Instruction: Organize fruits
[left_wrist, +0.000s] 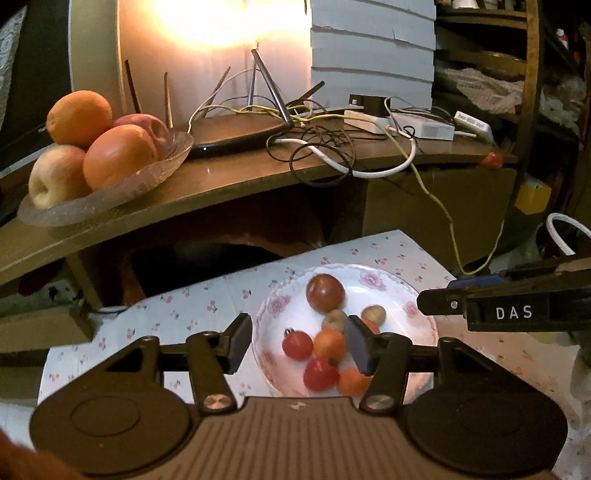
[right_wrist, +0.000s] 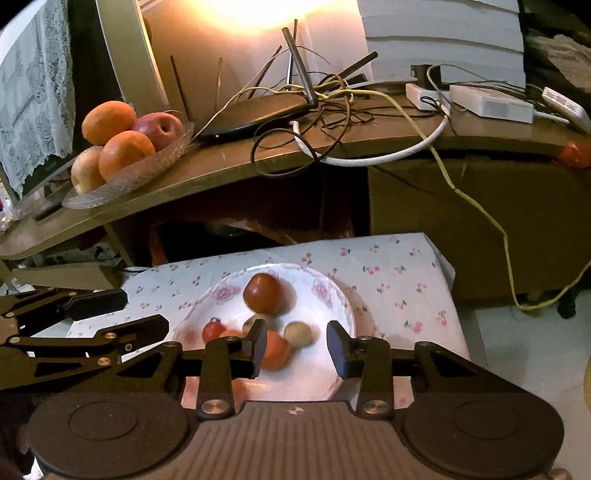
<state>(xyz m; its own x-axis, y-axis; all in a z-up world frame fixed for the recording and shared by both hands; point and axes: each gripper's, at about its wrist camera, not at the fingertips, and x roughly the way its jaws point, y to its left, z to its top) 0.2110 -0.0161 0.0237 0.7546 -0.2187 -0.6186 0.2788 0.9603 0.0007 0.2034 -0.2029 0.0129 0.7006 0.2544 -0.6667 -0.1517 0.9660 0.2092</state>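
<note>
A white flowered plate (left_wrist: 417, 314) (right_wrist: 332, 295) sits on a floral cloth and holds several small fruits: a dark red round one (left_wrist: 325, 291) (right_wrist: 263, 292), a red one with a stem (left_wrist: 296, 344) (right_wrist: 212, 329), orange ones (left_wrist: 329, 344) (right_wrist: 275, 350) and brownish ones (left_wrist: 373, 314) (right_wrist: 298, 334). My left gripper (left_wrist: 299, 341) is open above the plate's near side, empty. My right gripper (right_wrist: 297, 349) is open above the plate, empty; it also shows in the left wrist view (left_wrist: 439, 301). A glass dish (left_wrist: 162, 166) (right_wrist: 122, 184) on the desk holds oranges and apples.
A wooden desk (left_wrist: 229, 177) (right_wrist: 236, 155) stands behind, carrying a router (left_wrist: 236, 133), tangled cables (left_wrist: 325, 151) and white adapters (left_wrist: 421, 125). A small red fruit (left_wrist: 491, 160) (right_wrist: 574, 154) lies at the desk's right edge. A yellow cable (right_wrist: 491, 221) hangs down.
</note>
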